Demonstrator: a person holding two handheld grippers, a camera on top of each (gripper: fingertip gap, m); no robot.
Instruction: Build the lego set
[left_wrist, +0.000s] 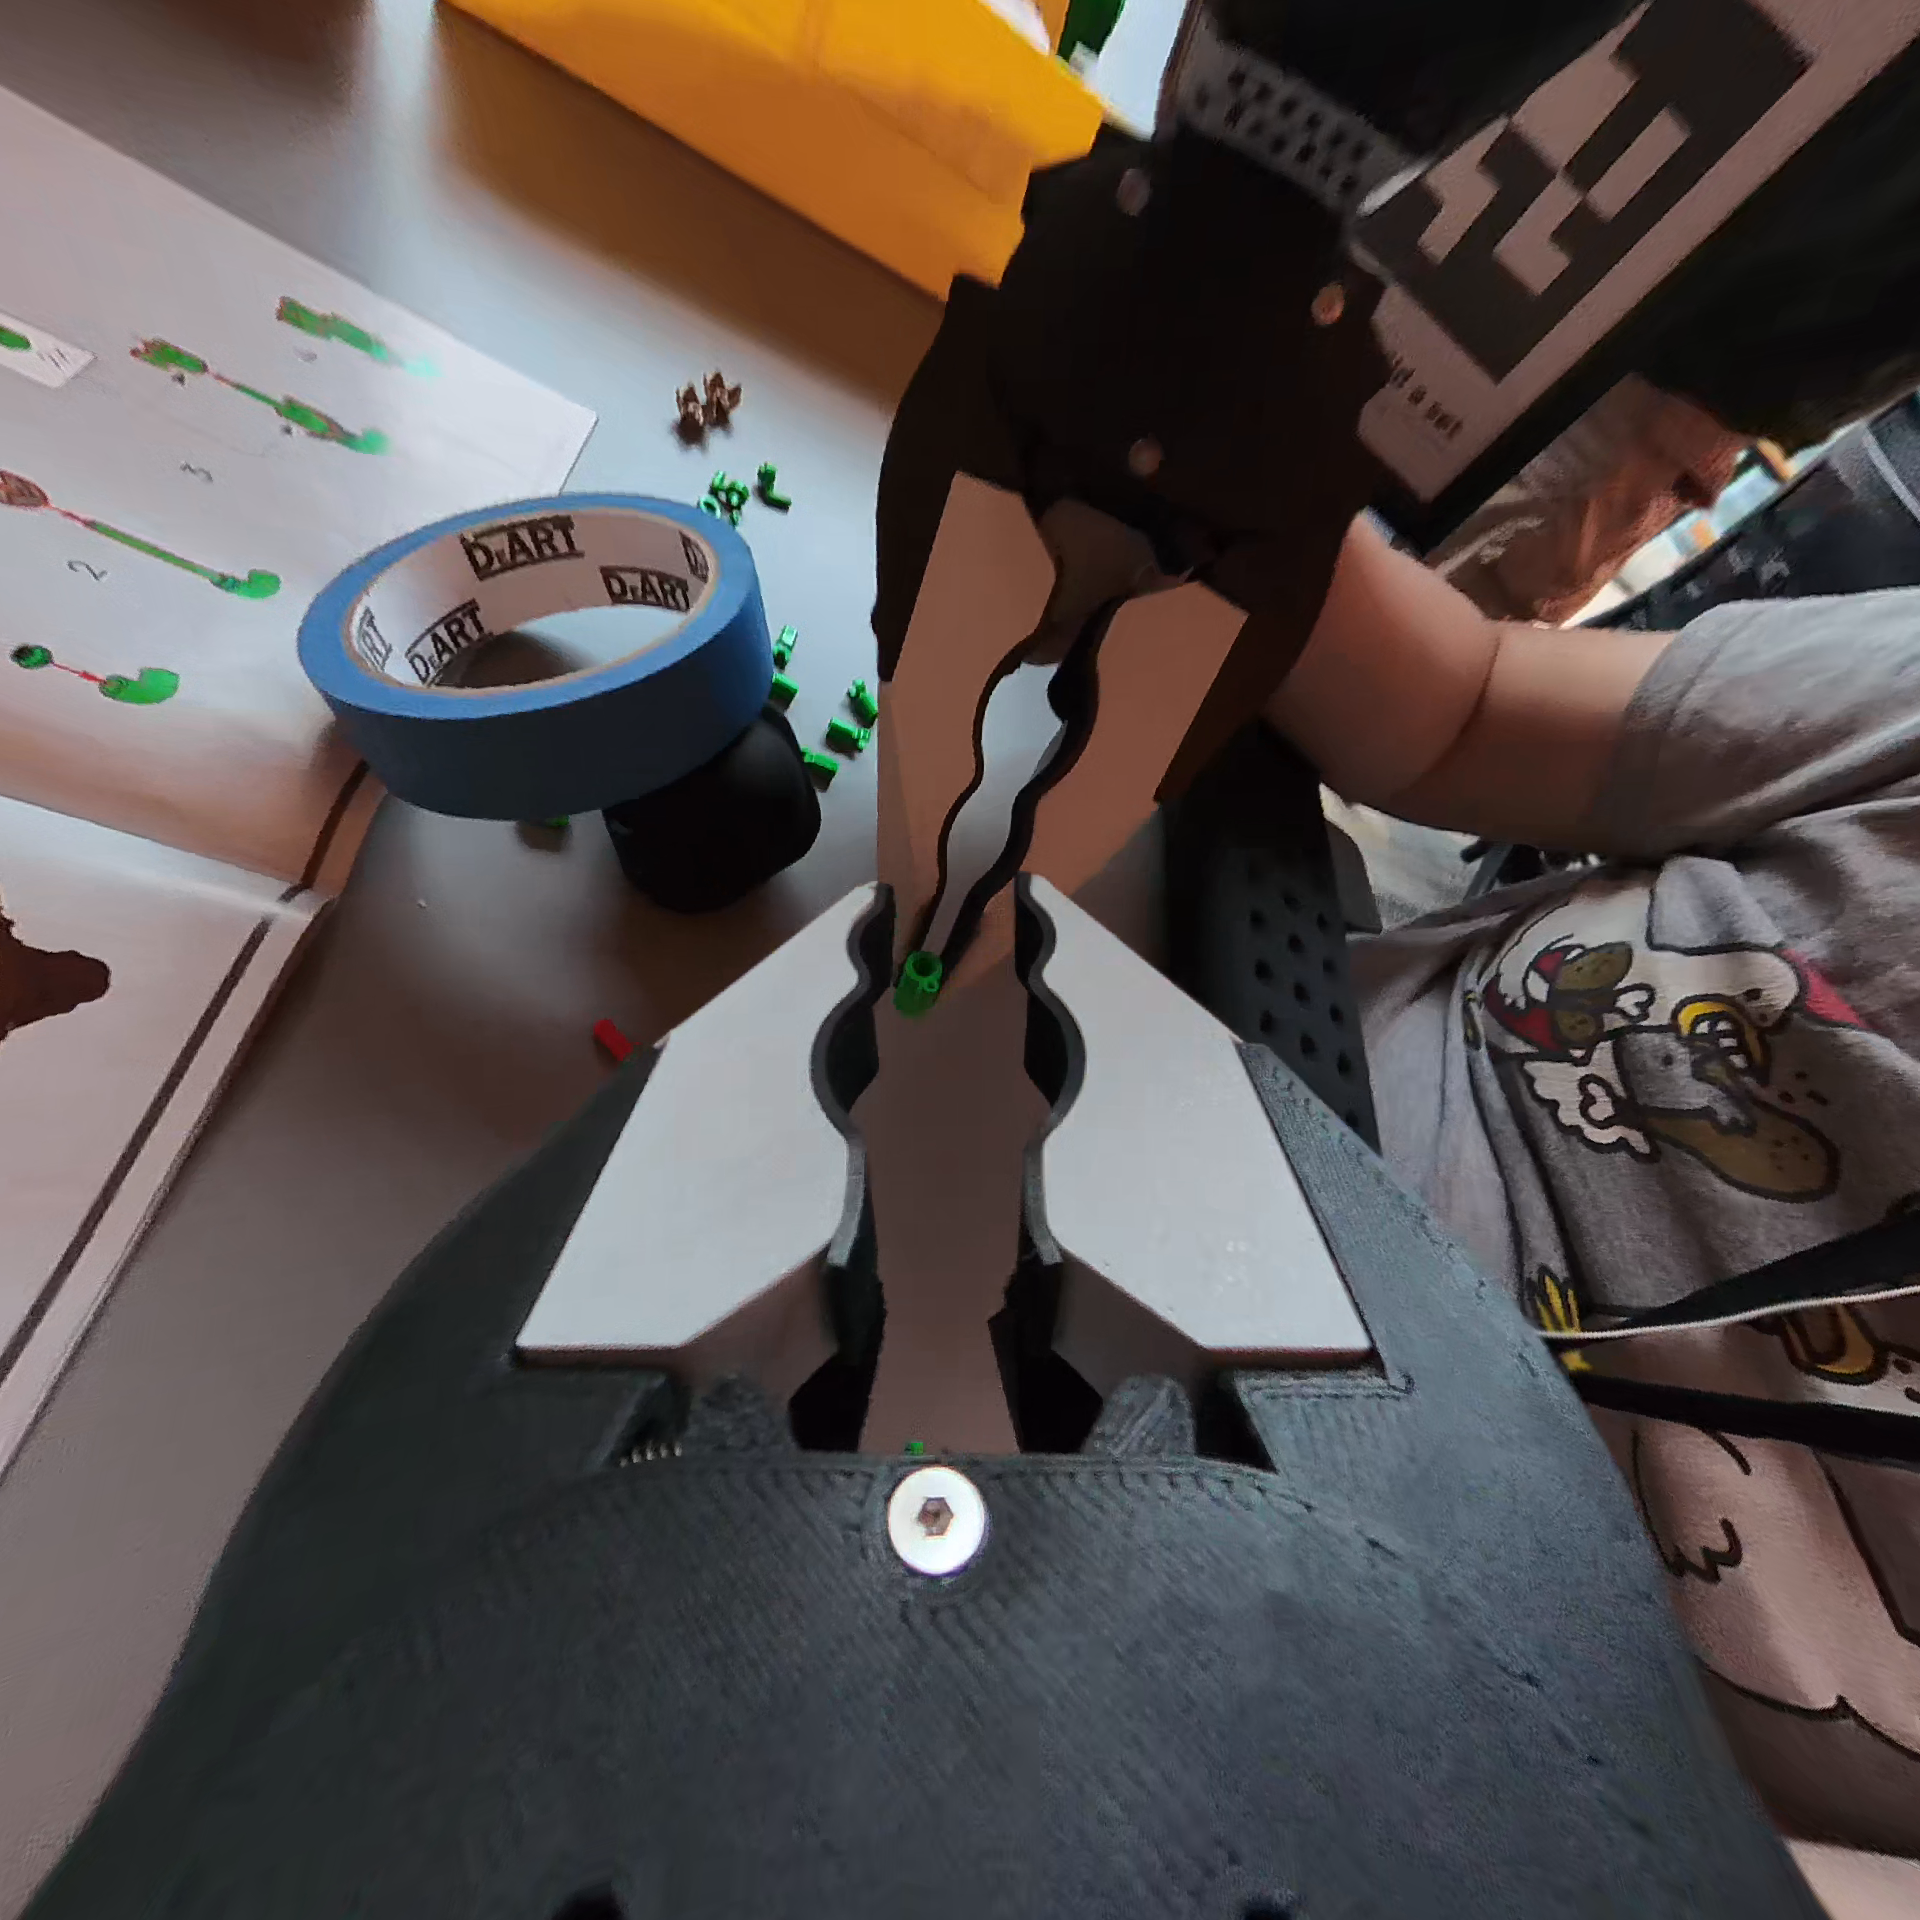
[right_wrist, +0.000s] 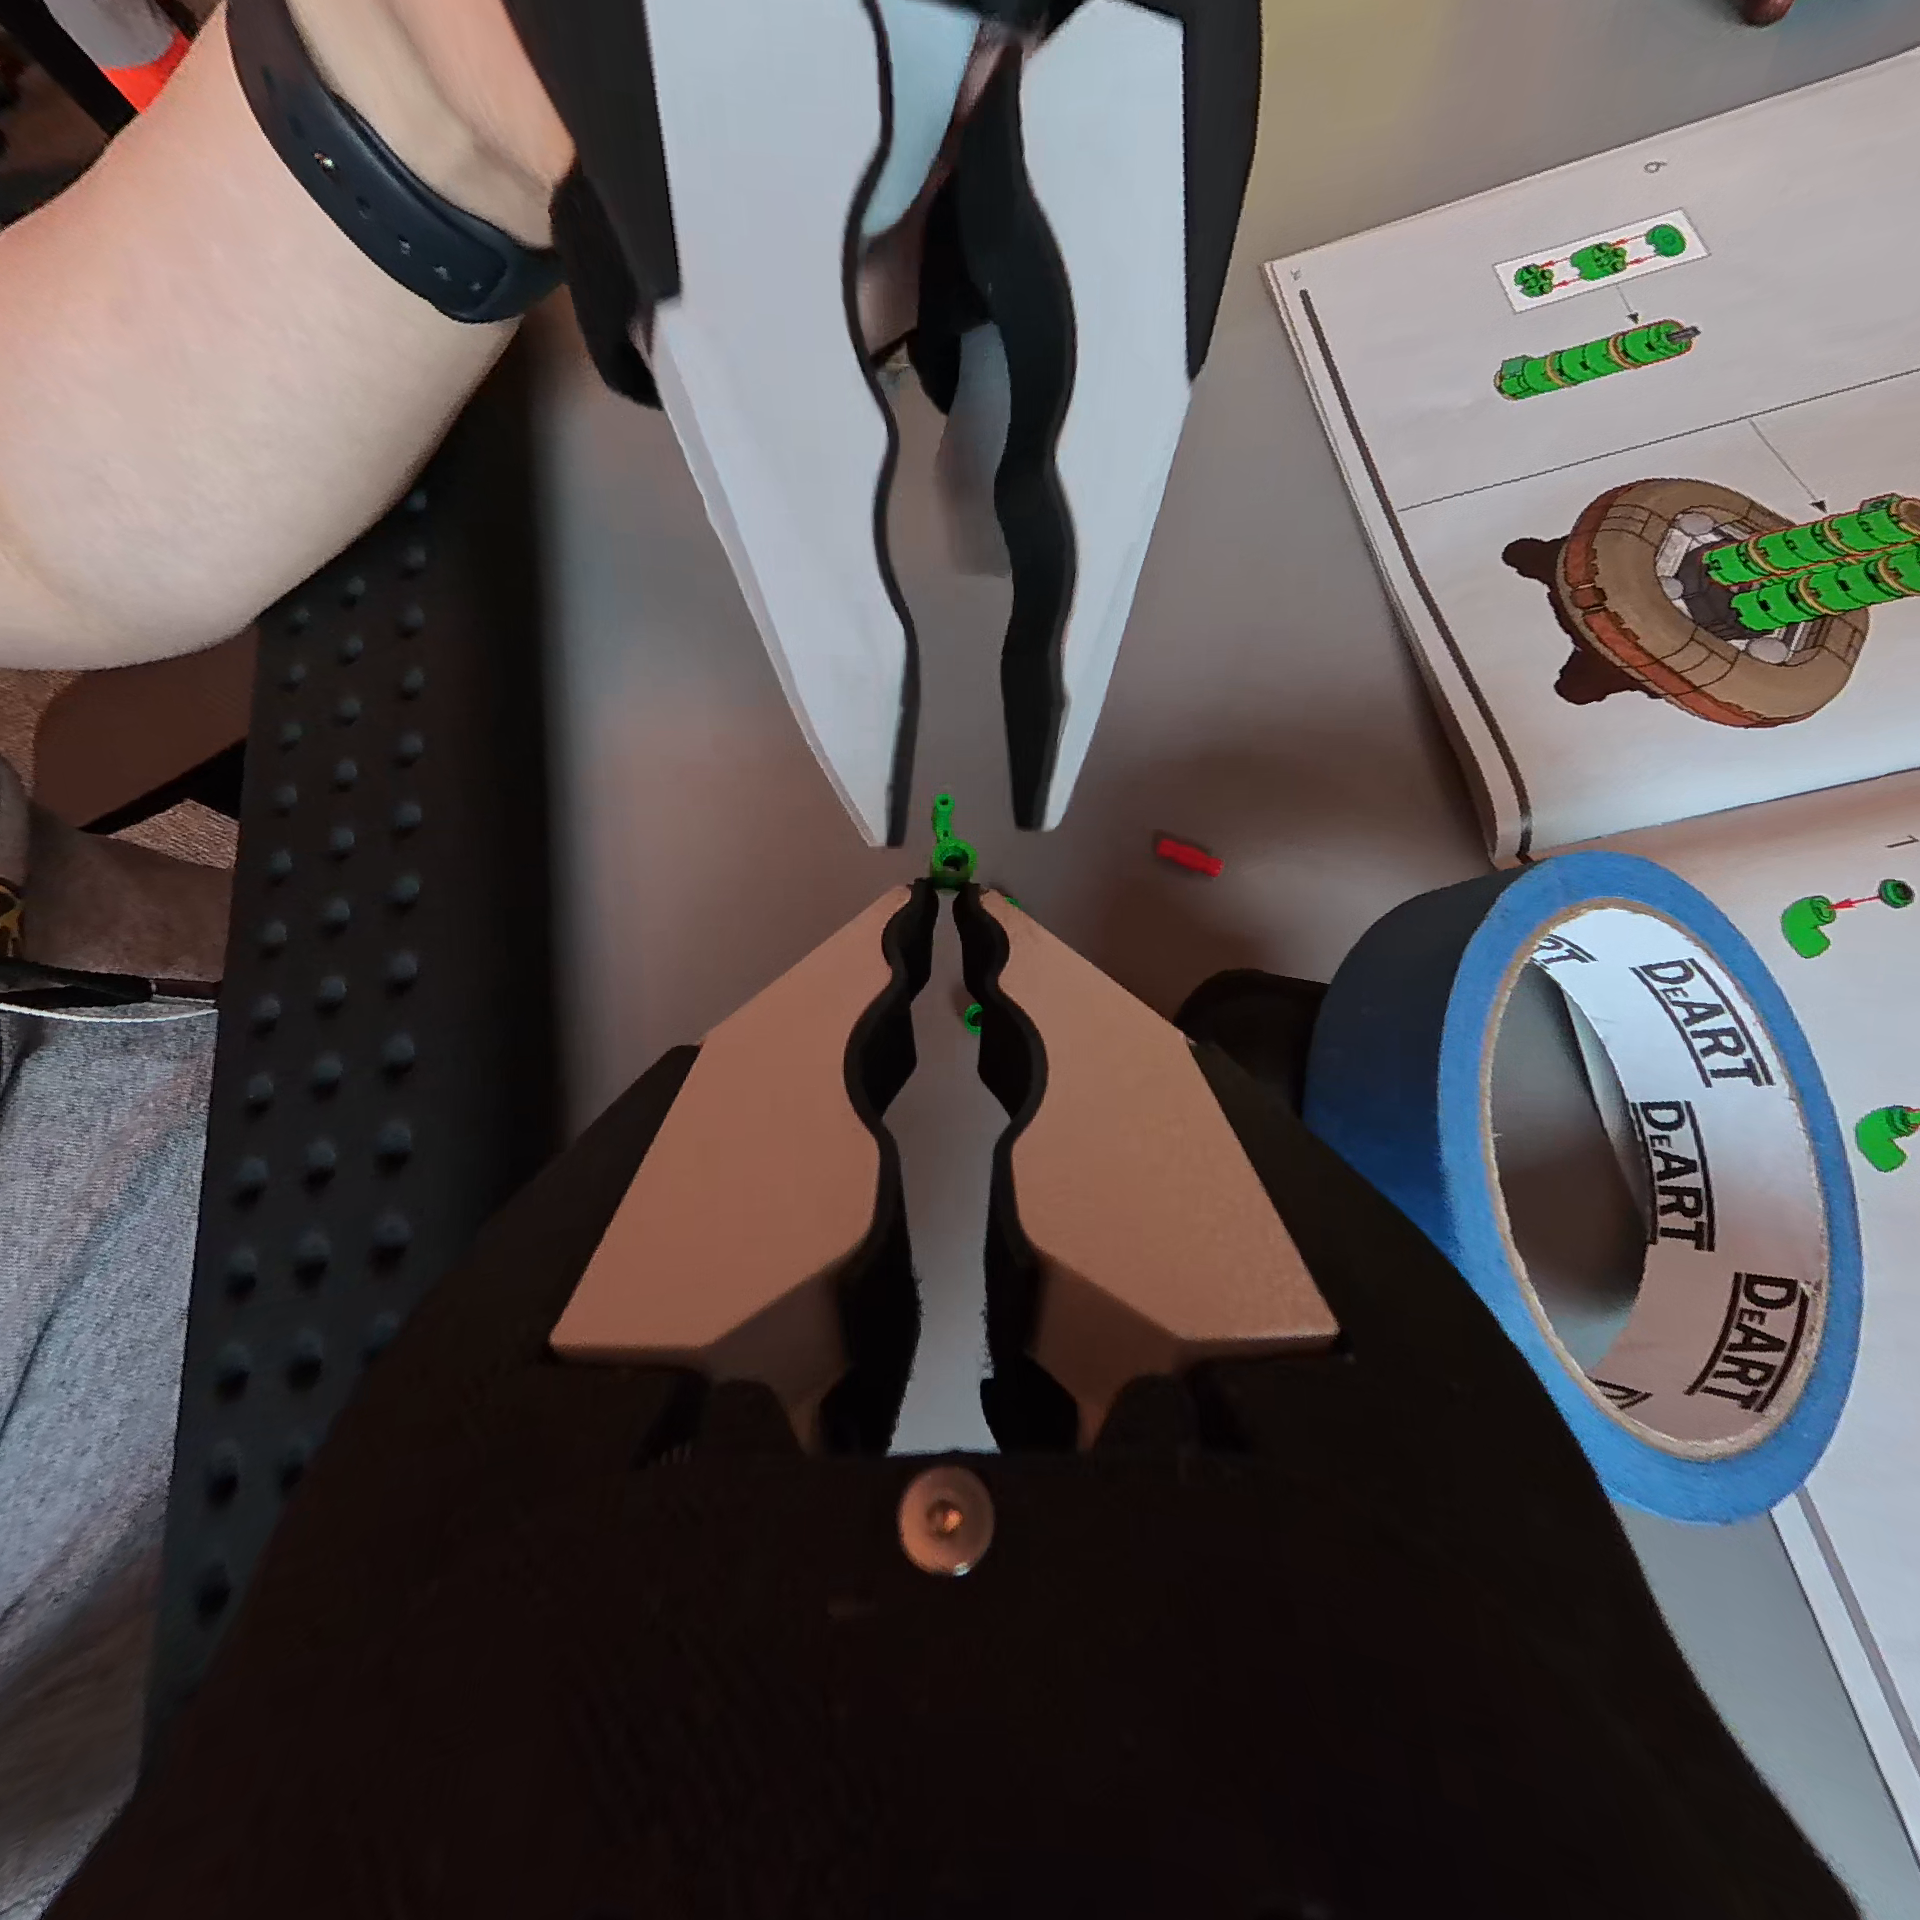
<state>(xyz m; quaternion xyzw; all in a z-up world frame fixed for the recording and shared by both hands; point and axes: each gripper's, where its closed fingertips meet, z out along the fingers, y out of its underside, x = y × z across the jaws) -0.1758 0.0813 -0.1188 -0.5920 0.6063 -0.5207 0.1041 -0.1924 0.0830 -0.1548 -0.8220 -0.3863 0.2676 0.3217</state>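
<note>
Green plastic marks the working point: a small tubular green lego piece (right_wrist: 951, 860) sits pinched at the very tips of the right gripper (right_wrist: 943, 891), whose fingers are drawn in on it. Tip to tip opposite stands the left gripper (left_wrist: 951, 902), its fingers parted with a clear gap and nothing between them. A second, thinner green part (right_wrist: 942, 816) appears to project from the held piece toward that gap, though it is too small to confirm. The piece's long axis runs roughly along the line joining the two grippers, so the left one is the nearer to receive it. Beside the right gripper lie a red pin (right_wrist: 1187, 854), a blue tape roll (right_wrist: 1579, 1174) with printed branding inside its core, and an open instruction booklet (right_wrist: 1558, 499).
</note>
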